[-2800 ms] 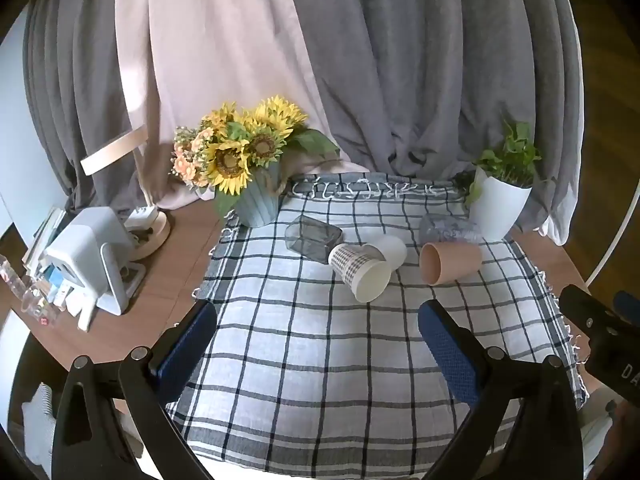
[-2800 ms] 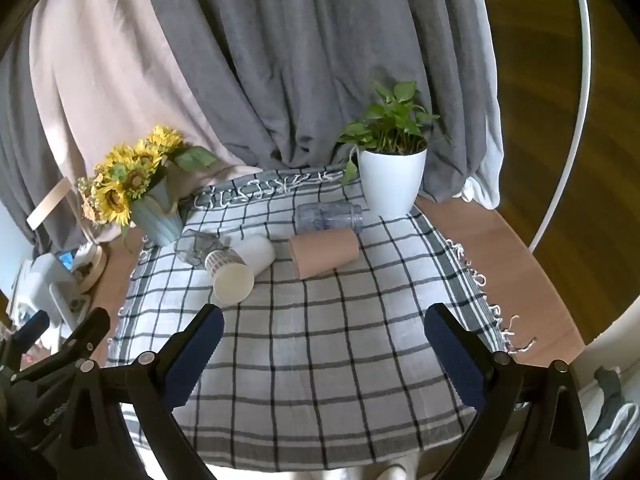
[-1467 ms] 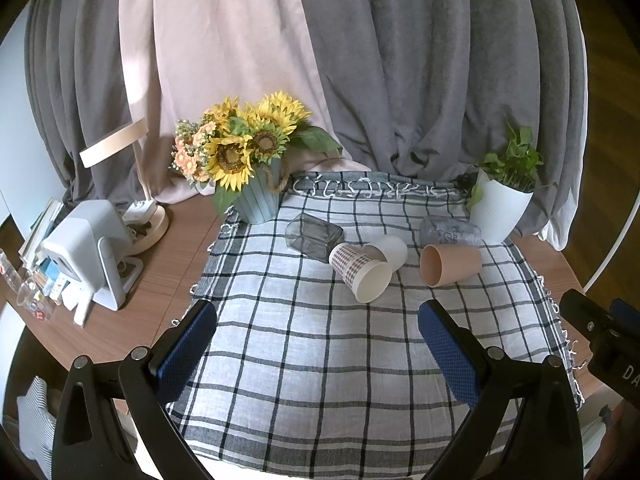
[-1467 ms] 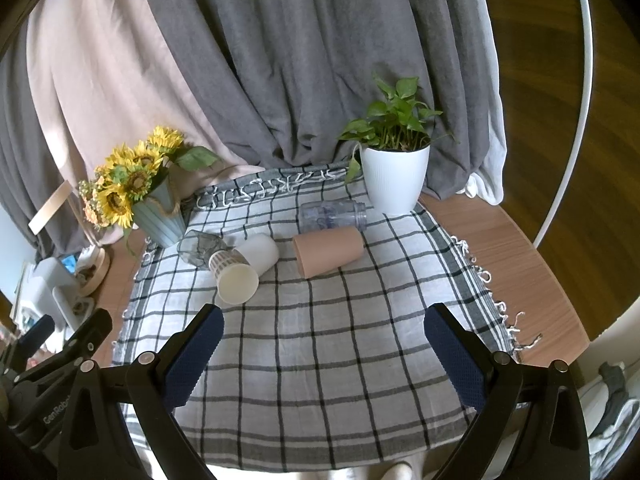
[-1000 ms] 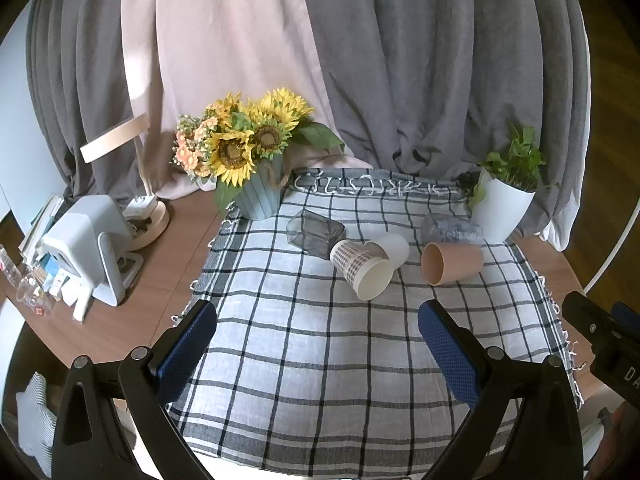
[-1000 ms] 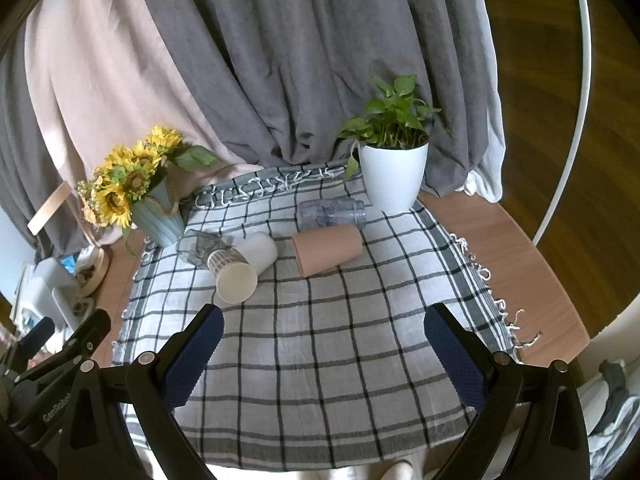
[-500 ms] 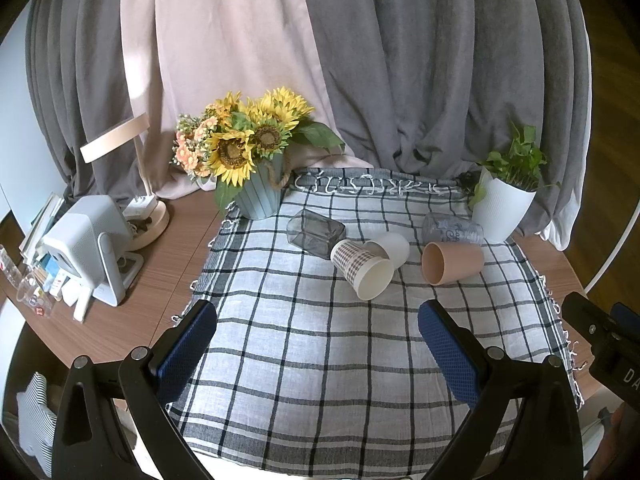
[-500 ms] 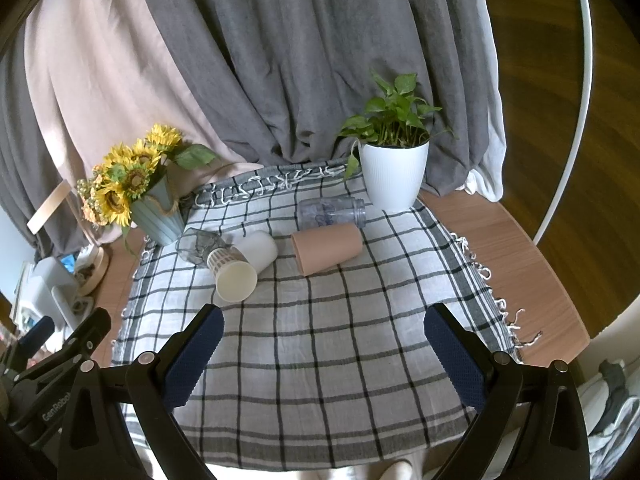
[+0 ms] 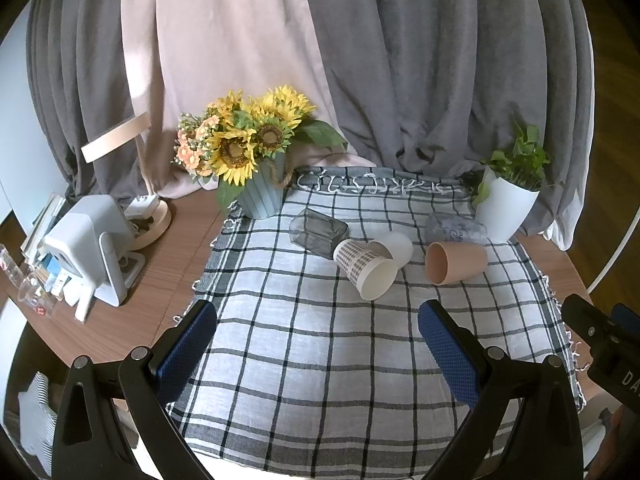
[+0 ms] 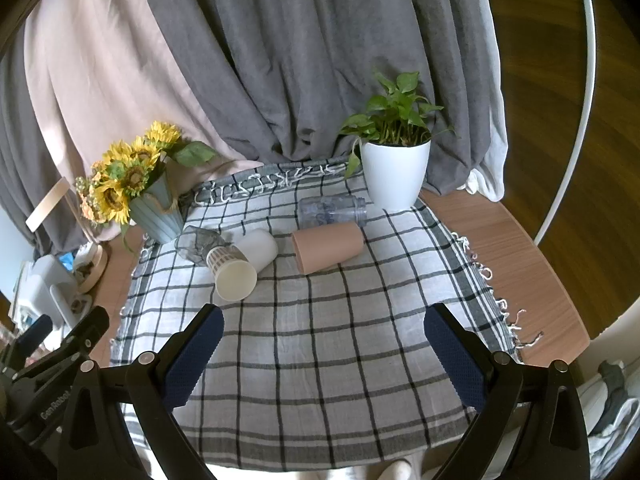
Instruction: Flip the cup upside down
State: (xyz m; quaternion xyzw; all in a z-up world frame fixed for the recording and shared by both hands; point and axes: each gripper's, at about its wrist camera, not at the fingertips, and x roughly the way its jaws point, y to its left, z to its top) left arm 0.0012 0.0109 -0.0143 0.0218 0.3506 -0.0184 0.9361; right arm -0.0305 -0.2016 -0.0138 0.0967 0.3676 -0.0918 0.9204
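Cups lie tipped on their sides on the far half of the black-and-white checked cloth point(image 10: 320, 344) that covers the round wooden desk point(image 10: 516, 248). The terracotta-coloured plastic cup point(image 10: 328, 249) lies mouth toward the camera's left, just in front of a clear plastic tumbler point(image 10: 332, 211). Left of it, a checked-pattern paper cup point(image 10: 231, 269) touches a plain white cup point(image 10: 258, 249), with a smoky grey glass tumbler point(image 10: 196, 243) just behind. A white pot of green leaves point(image 10: 394, 172) and a pale blue vase of sunflowers point(image 10: 156, 212) stand at the cloth's back corners. The left hand-held gripper point(image 9: 316, 344) and right hand-held gripper point(image 10: 322, 344) hover over the near part of the cloth, both released with blue pads wide apart, grasping nothing, well apart from the cups.
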